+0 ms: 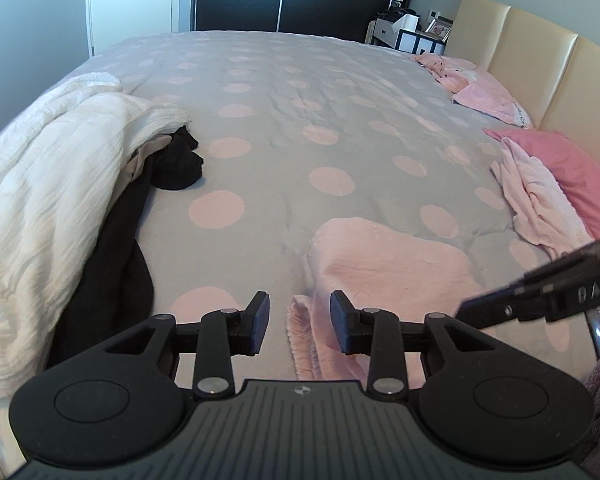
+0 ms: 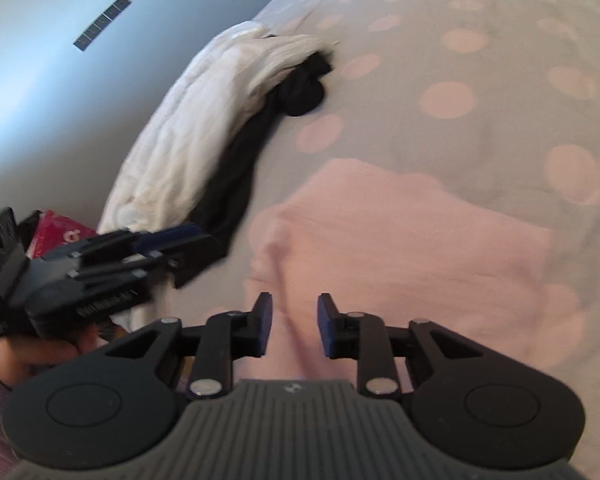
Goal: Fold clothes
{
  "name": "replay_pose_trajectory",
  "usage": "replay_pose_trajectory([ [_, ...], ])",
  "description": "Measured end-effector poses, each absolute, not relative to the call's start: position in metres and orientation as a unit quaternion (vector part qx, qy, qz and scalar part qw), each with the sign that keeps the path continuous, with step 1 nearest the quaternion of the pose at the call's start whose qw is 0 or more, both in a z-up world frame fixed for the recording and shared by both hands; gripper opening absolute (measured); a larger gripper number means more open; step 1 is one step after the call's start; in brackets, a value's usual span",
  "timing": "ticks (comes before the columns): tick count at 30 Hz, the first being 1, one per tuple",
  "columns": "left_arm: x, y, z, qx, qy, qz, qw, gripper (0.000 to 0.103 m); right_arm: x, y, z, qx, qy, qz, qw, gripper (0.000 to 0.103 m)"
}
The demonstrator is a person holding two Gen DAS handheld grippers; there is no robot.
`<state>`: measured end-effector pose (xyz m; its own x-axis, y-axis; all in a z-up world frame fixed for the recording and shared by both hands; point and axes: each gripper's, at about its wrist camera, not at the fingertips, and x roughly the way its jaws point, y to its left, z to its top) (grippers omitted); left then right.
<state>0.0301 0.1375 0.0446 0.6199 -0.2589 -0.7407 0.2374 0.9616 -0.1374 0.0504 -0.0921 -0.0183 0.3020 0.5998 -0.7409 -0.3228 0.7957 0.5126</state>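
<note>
Here, both grippers hover over a half-folded pink garment [image 1: 384, 264] on the bed [image 1: 284, 120].
Left gripper [image 1: 299, 322] and right gripper [image 2: 294, 330] fingers parted, grasping nothing; cloth lies just beyond the fingertips, seemingly released to settle flat.

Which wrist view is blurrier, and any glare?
Right wrist: motion-smeared, pink garment and left gripper soft, polka-dot duvet washed out. Left wrist: sharp, only the right gripper at the frame edge blurred; mild sheen on the headboard. Both show fisheye bending.
</note>
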Motion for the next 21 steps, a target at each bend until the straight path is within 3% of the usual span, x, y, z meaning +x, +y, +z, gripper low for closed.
replay_pose_trajectory([
  [12, 0.017, 0.103, 0.047, -0.001, 0.413, -0.196, 0.889, 0.036, -0.018, -0.065, -0.066, 0.135, 0.550, 0.364, 0.740, 0.017],
  [21, 0.039, 0.074, 0.021, 0.043, 0.415, -0.218, 0.882, 0.035, 0.016, -0.140, -0.023, 0.101, 0.452, 0.226, 0.857, 0.018],
])
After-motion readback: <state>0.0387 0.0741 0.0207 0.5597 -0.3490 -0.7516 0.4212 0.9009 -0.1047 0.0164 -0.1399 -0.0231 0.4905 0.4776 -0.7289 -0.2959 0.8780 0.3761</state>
